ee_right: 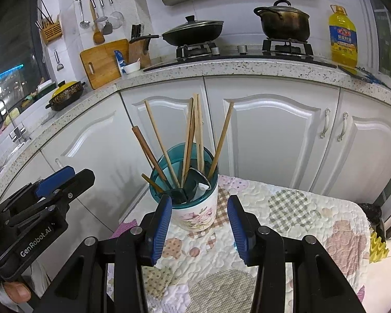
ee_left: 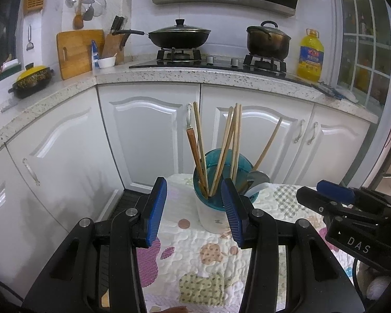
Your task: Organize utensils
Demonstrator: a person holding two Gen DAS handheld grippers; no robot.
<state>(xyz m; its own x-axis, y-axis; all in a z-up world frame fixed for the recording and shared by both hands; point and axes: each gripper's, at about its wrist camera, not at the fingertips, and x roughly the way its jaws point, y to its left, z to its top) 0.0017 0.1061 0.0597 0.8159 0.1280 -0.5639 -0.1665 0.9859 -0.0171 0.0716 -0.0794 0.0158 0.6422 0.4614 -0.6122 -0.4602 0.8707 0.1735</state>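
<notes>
A white floral utensil holder (ee_right: 198, 215) with a teal rim (ee_right: 156, 190) stands on a quilted patchwork cloth (ee_right: 286, 208); it also shows in the left wrist view (ee_left: 211, 219). Several wooden chopsticks (ee_right: 193, 130) and dark spoons (ee_right: 195, 180) stand in it, also seen in the left wrist view as chopsticks (ee_left: 234, 143). My left gripper (ee_left: 194, 210) is open and empty just in front of the holder. My right gripper (ee_right: 199, 224) is open and empty, its blue pads on either side of the holder's base. Each gripper shows in the other's view, the right one (ee_left: 333, 195) and the left one (ee_right: 57, 180).
White cabinets (ee_right: 273, 130) and a speckled counter (ee_right: 221, 67) stand behind, with a gas stove, a lidded wok (ee_right: 193, 32), a pot (ee_right: 284, 20), an oil bottle (ee_right: 342, 37), a cutting board (ee_right: 101, 62) and a knife block. A yellow object (ee_right: 378, 245) sits at the cloth's right edge.
</notes>
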